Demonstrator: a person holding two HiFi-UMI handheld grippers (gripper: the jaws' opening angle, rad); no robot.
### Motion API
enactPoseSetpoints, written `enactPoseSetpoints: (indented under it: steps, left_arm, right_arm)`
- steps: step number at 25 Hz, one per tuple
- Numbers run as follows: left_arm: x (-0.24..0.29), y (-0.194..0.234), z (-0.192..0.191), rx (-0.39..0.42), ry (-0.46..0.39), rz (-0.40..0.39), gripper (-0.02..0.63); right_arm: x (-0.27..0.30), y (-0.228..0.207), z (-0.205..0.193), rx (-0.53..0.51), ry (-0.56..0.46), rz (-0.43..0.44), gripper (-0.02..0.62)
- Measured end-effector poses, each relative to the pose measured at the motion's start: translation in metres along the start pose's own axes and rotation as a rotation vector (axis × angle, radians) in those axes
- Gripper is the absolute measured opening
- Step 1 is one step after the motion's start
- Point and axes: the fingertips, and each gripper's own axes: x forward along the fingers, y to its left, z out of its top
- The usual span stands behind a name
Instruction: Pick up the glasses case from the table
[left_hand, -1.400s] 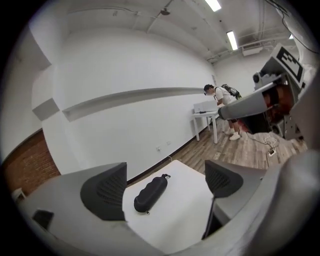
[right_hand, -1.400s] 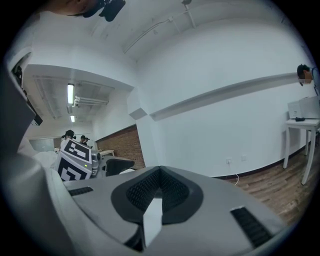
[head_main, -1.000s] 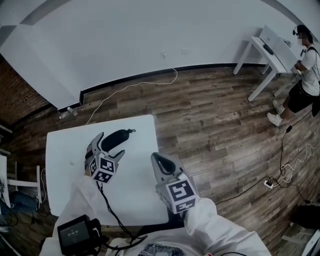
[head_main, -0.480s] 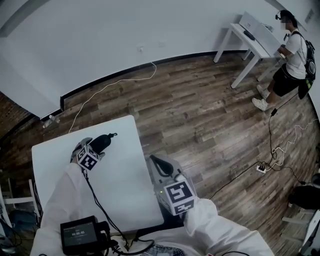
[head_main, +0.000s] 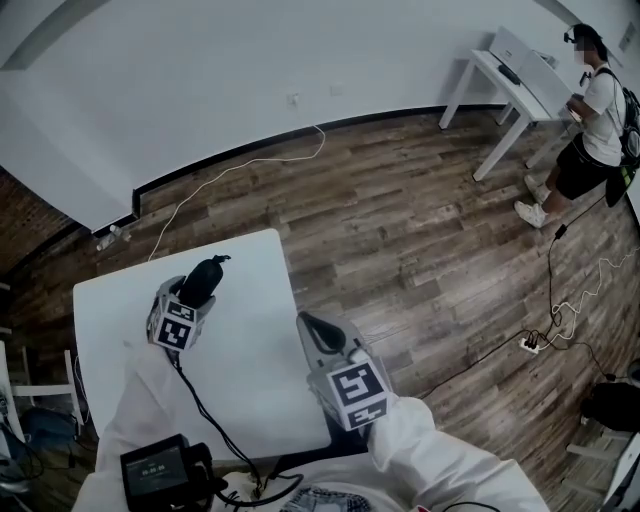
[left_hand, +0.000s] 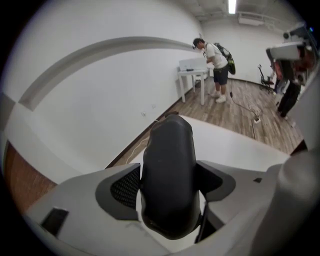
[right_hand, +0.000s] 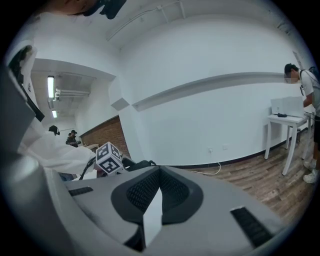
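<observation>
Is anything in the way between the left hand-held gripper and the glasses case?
Nothing visible is. The glasses case lies between the jaws of the left hand-held gripper, which are closing around it.

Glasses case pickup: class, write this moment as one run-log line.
left gripper: closing, case between jaws | right gripper: shut, empty | case: on table

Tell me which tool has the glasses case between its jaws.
The left tool: its jaws are closing around the black glasses case; the right tool has its jaws together, empty.
</observation>
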Motion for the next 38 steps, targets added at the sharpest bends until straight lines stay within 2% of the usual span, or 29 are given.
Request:
enactPoseSetpoints:
  steps: [4,8,12,16,19,23,38]
  left_arm:
    - [-0.076,0.000,0.030,-0.129,-0.207,0.114,0.365]
    - [-0.159,-0.018,0.054,-0.280,-0.420,0.208,0.365]
    - [-0.220,-0.033,0.059,-0.349,-0.546,0.347,0.365]
    - [-0.261,-0.045,0.057,-0.450,-0.650,0.419,0.365]
    - [-0.284,-0.045,0.054,-0.459,-0.675,0.458,0.365]
    - [-0.294,-0.047,0.049,-0.463,-0.688,0.464,0.365]
    - [-0.306,-0.070,0.047,-0.444,-0.703,0.466,0.365]
  right_arm:
    - [0.002,0.015,0.006,-0.010,-0.018,0.043,-0.019]
    - [0.006,0.032,0.016,-0.030,-0.045,0.088,-0.020]
    - [0.006,0.048,0.033,-0.040,-0.096,0.115,-0.020]
    - [0.003,0.070,0.046,-0.047,-0.124,0.139,-0.020]
    - [0.000,0.087,0.052,-0.051,-0.133,0.154,-0.020]
    - [-0.005,0.101,0.057,-0.070,-0.145,0.164,-0.020]
    - [-0.030,0.107,0.062,-0.106,-0.168,0.162,-0.020]
